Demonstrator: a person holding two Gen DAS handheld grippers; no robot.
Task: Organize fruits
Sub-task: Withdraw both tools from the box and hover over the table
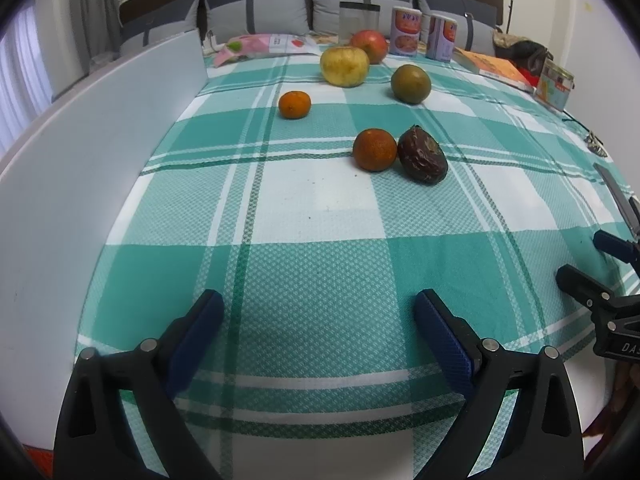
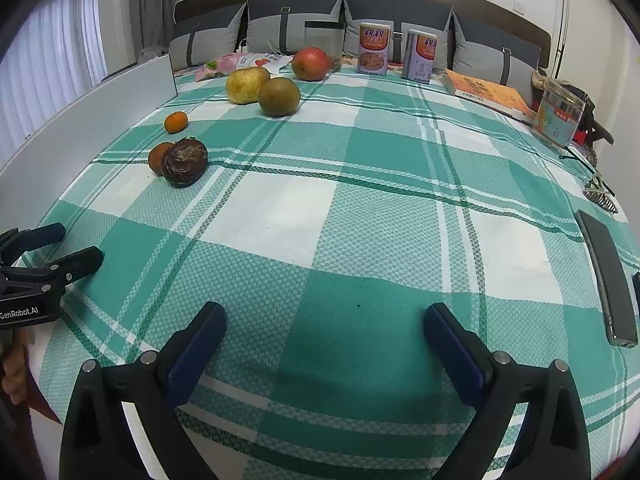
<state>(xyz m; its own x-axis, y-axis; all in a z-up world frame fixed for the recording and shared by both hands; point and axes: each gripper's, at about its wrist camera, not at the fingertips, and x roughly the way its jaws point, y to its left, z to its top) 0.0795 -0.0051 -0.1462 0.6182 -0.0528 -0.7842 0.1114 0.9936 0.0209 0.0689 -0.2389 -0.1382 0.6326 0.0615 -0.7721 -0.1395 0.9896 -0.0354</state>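
Although six fruits lay scattered on the checked cloth [image 1: 320,216] over the surface, none was yet in hand — both grippers sat at the near edge, well apart from them.

Taken left to right in the left wrist view: the small mandarin [image 1: 294,105] looked light and soft-skinned, best pinched gently across its middle. The yellow apple [image 1: 344,66] and the red apple [image 1: 370,45] just behind it looked firm, heavier and smooth, likely to roll or slip, so a hold across the widest part would suit. The orange [image 1: 374,149] touched the dark wrinkled fruit [image 1: 422,154] on its right; the orange seemed firm and round, while the dark one looked shrivelled and perhaps soft, to be squeezed lightly. They would probably need approaching from the free sides, since the jaws could not pass between them. The green-brown fruit [image 1: 411,83] stood farther back, alone, round and apt to roll.

Left gripper [image 1: 318,340]: jaws spread wide, nothing between them but cloth, touching no fruit. Right gripper [image 2: 325,346]: jaws likewise wide apart and empty — bare cloth below, with a phone [image 2: 608,280] lying off to its right.
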